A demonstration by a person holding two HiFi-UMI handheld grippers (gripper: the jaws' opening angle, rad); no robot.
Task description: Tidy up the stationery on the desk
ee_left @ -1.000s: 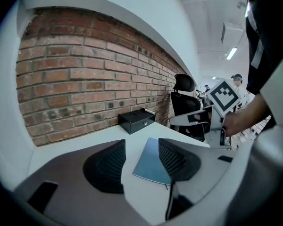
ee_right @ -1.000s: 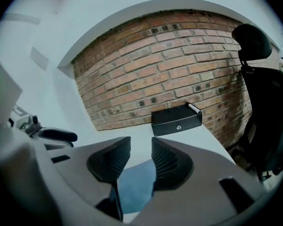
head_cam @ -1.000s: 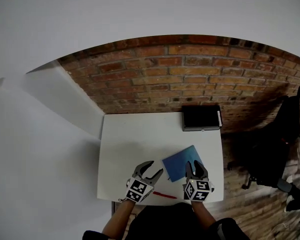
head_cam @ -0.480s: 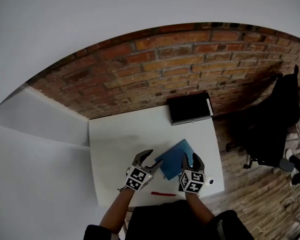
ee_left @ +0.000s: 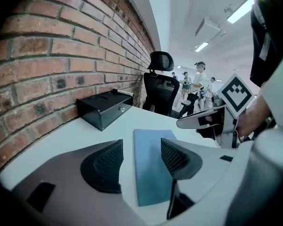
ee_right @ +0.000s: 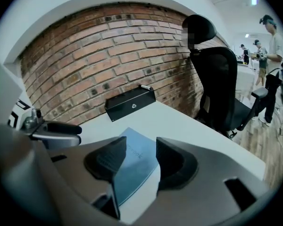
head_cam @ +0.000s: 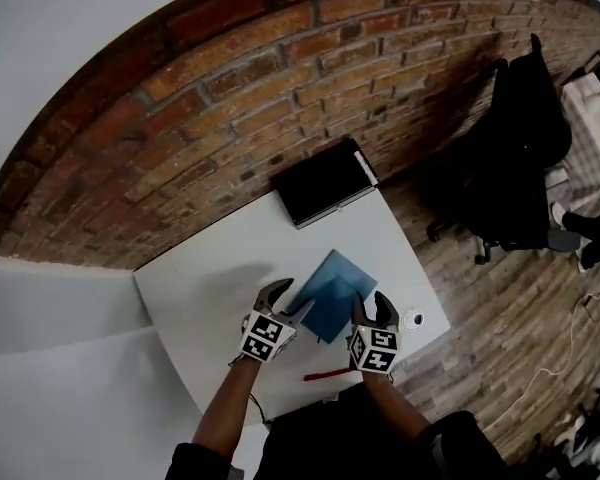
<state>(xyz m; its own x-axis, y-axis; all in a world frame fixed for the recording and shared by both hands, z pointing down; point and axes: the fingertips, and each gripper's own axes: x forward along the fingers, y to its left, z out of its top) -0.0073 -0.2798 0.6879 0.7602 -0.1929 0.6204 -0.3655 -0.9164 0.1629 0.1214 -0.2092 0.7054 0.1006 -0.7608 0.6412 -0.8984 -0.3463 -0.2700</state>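
On a white desk (head_cam: 205,288), well to the person's side of a black metal lockbox (head_cam: 325,181) set against the brick wall (head_cam: 230,98), a thin blue soft-cover notebook (head_cam: 330,294) lies flat and askew. Poised over the notebook's end farthest from the box, one at each corner, are the left gripper (head_cam: 292,298) and the right gripper (head_cam: 372,308). Both have jaws that have just been opening and now stand wide. Each gripper's own view shows the blue cover lying between its pads, yet no pad presses on it and nothing is held. The step in hand looks to be the first pick-up of the notebook. A cover this thin on a hard top gives the jaws little to bite. The sound way is probably to come in low and slip one pad under the edge farthest from the box while the other gripper pins the cover against sliding. The jaws should close only once the edge sits well between the pads. A slim red pen (head_cam: 327,374) lies farther still from the box, at the desk's rim behind the grippers. A small white round object (head_cam: 413,319), too small to identify, sits about as far from the box as the grippers, toward the desk's right edge. Neither should be swept off in the reach.
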